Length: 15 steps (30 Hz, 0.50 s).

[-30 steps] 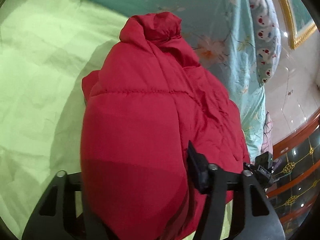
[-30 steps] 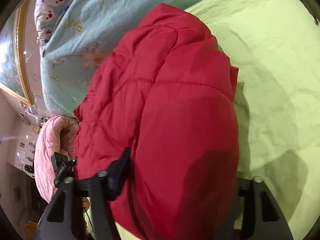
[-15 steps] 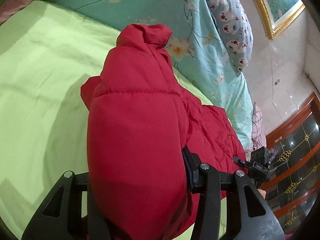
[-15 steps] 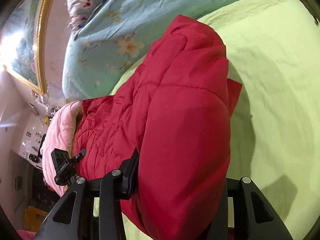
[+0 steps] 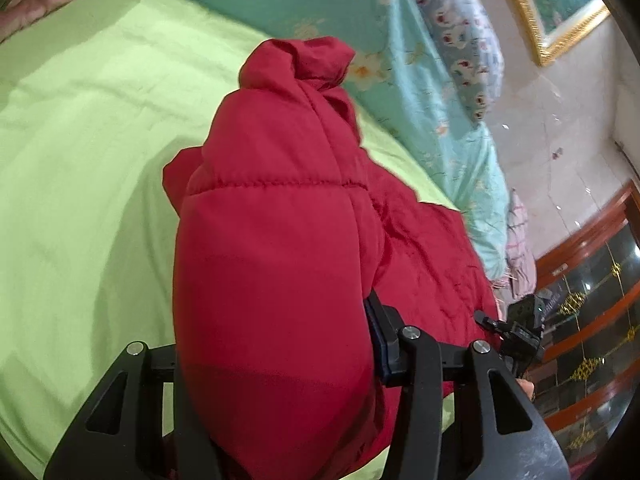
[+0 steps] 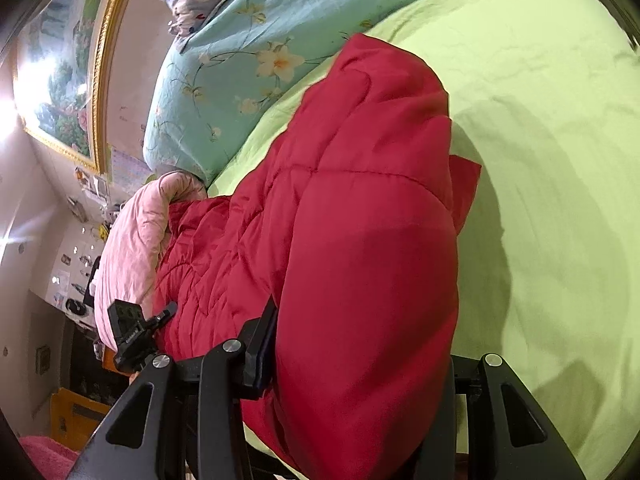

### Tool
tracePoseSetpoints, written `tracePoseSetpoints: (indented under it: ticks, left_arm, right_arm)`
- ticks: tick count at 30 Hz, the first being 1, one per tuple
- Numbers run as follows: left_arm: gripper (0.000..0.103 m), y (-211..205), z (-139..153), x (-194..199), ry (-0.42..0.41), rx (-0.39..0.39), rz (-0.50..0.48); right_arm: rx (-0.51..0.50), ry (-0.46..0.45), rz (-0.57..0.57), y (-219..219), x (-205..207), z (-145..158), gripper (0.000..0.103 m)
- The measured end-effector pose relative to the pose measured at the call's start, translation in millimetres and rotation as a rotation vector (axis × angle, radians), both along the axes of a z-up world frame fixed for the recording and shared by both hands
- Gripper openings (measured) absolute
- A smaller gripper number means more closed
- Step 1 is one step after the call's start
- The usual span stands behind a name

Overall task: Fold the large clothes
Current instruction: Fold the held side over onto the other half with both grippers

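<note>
A red quilted puffer jacket (image 5: pixel 280 240) hangs bunched over the green bed sheet (image 5: pixel 80 140). My left gripper (image 5: pixel 276 364) is shut on a thick fold of it; only the right finger pad (image 5: pixel 380 344) shows, the other is hidden by cloth. In the right wrist view the same jacket (image 6: pixel 360 240) fills the middle. My right gripper (image 6: pixel 360 364) is shut on another thick fold, with its left finger pad (image 6: pixel 260 352) visible. Each gripper appears at the edge of the other's view, the right one in the left wrist view (image 5: pixel 520 332) and the left one in the right wrist view (image 6: pixel 132 332).
A teal floral quilt (image 5: pixel 400 40) and a cartoon-print pillow (image 5: pixel 460 48) lie at the head of the bed. A pink blanket (image 6: pixel 132 232) lies at the bed's edge. A gold-framed picture (image 6: pixel 60 80) hangs on the wall. A dark wooden cabinet (image 5: pixel 592 300) stands beside the bed.
Both grippers have lifted and pulled back with the jacket held. More of the quilt, pillow, wall and picture now shows, and the jacket's lower part trails onto the sheet.
</note>
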State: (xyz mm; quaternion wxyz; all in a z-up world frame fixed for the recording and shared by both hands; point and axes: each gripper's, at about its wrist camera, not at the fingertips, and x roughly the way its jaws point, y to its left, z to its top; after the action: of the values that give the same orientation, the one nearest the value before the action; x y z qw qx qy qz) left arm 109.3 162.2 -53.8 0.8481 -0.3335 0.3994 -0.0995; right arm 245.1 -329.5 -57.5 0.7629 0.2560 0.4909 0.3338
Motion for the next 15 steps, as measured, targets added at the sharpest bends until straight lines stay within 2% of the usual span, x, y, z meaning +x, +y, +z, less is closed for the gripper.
tracePoseSetpoints:
  ticks: [7,15]
  left_arm:
    - [0.063,1.9,-20.1,2.5,0.053,0.021,0.027]
    - [0.07,3.3,-26.8,5.3,0.102,0.042,0.022]
  right_arm:
    - [0.001,0.036,-0.037,-2.9,2.3,-19.9,0.051]
    - [0.006,0.051,-0.051,-12.8,-0.2,-31.3,0.056]
